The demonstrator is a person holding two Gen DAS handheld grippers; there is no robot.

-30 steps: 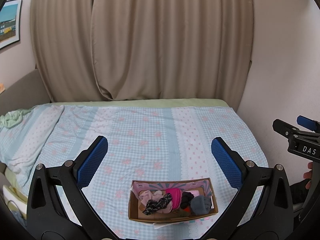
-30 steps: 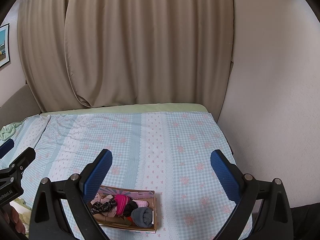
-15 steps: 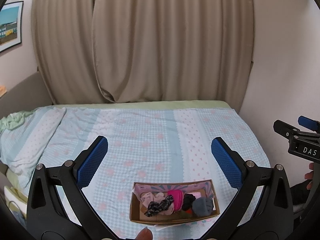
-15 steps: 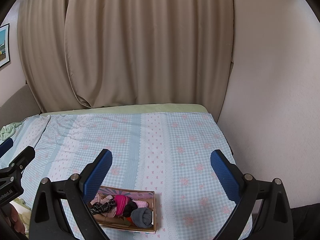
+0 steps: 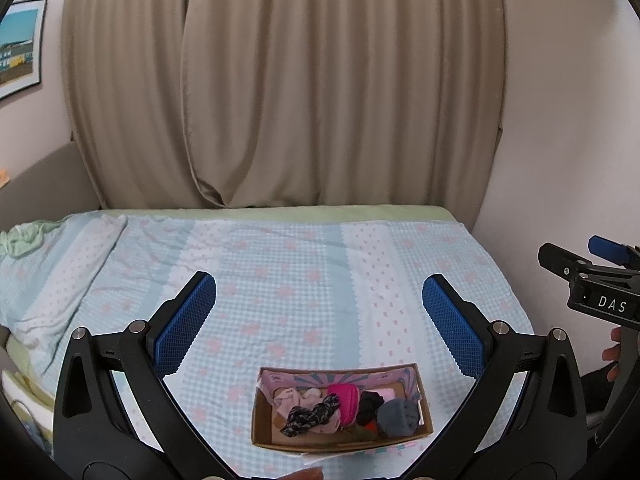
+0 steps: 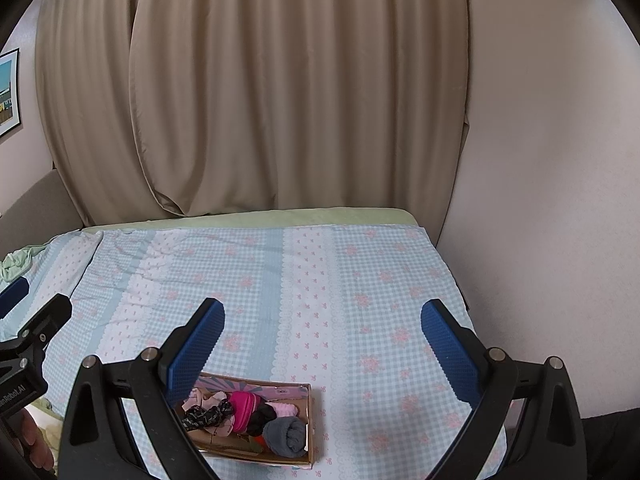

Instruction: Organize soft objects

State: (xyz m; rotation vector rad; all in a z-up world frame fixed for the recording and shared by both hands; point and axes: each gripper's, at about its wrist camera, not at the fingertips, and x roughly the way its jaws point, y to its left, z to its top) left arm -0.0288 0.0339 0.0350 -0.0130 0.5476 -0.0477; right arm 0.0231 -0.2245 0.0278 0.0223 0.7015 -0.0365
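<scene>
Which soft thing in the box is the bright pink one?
The bright pink roll in the middle of the cardboard box, between the black patterned scrunchie and the black bundle. The others are pale, black or grey.

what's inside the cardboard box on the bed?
The cardboard box holds bunched soft items: a black patterned piece, pale pink fabric, a bright pink roll, something black and a grey roll. Whatever lies beneath them is covered.
</scene>
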